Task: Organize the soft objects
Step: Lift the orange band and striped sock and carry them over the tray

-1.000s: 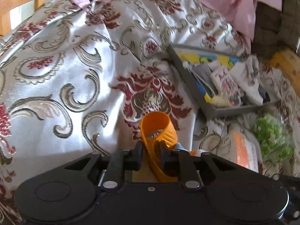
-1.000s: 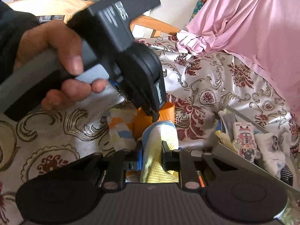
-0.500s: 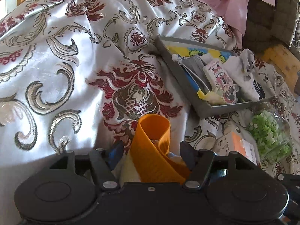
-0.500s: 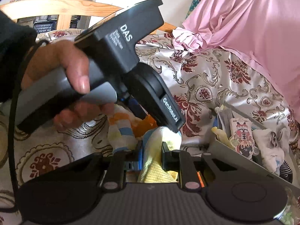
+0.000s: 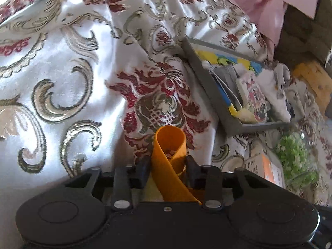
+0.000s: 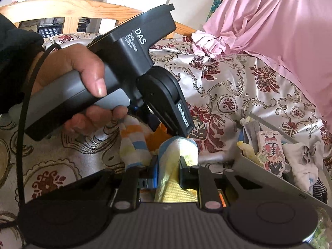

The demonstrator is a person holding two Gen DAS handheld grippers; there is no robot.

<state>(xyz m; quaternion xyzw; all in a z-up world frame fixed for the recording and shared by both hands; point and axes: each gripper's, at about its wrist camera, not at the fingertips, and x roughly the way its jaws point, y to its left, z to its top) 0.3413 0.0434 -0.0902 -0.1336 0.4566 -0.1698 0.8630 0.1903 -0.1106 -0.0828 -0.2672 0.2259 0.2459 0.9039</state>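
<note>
Patterned bedspread (image 5: 83, 78) carries a grey tray (image 5: 209, 95) and socks (image 6: 132, 143).

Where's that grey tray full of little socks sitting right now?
The grey tray lies on the flowered bedspread, right of centre in the left wrist view, with a bag of green bits just in front of it and the pink sheet behind.

I am looking over a shiny cream bedspread (image 5: 87, 95) patterned with dark red florals and olive-gold scrolls. An orange band (image 5: 170, 145) is curling up against it. A grey tray (image 5: 209, 87) is showing yellow, blue and white cloth. A pale yellow cloth (image 6: 176, 155) edged in blue is lying beside a sock (image 6: 132, 141) striped orange, blue and white. Pink fabric (image 6: 269, 31) is draping behind.
</note>
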